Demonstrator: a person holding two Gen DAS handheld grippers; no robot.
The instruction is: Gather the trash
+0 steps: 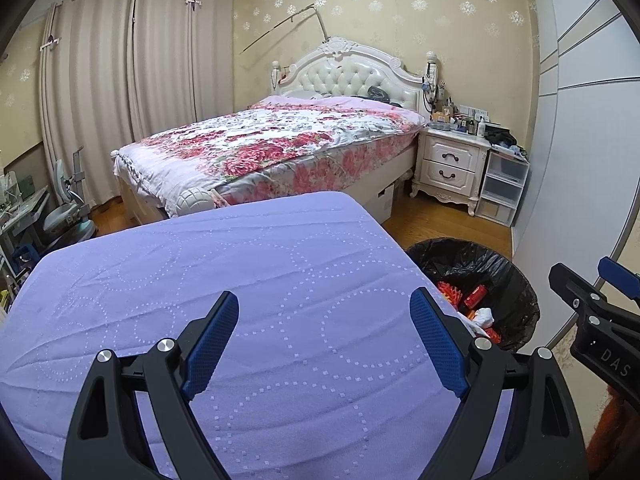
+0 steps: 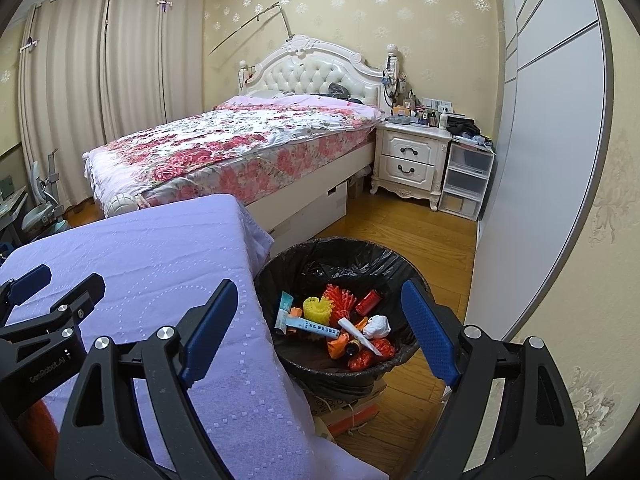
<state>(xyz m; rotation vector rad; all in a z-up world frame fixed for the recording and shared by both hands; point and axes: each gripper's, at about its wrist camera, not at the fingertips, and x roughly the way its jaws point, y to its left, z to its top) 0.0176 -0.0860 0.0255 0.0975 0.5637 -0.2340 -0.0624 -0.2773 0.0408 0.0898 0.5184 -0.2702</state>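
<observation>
A round bin (image 2: 320, 364) lined with a black bag stands on the floor beside a table under a lilac cloth (image 2: 160, 280). Several pieces of trash lie in it: a yellow and an orange foam net (image 2: 340, 300), a red can (image 2: 368, 302), tubes and a crumpled white paper (image 2: 378, 326). My right gripper (image 2: 320, 336) hangs open above the bin's near rim, nothing between its blue pads. My left gripper (image 1: 324, 340) is open over the bare lilac cloth (image 1: 240, 280), also holding nothing. The bin (image 1: 516, 304) shows at the right in the left wrist view, as does the right gripper's finger (image 1: 580, 300).
A bed (image 1: 280, 148) with a floral cover stands behind the table. A white nightstand (image 2: 412, 160) crowded with bottles and clear plastic drawers (image 2: 466, 182) stand by the wall. A white wardrobe (image 2: 540, 140) runs along the right. Cardboard (image 2: 348, 408) lies under the bin on the wood floor.
</observation>
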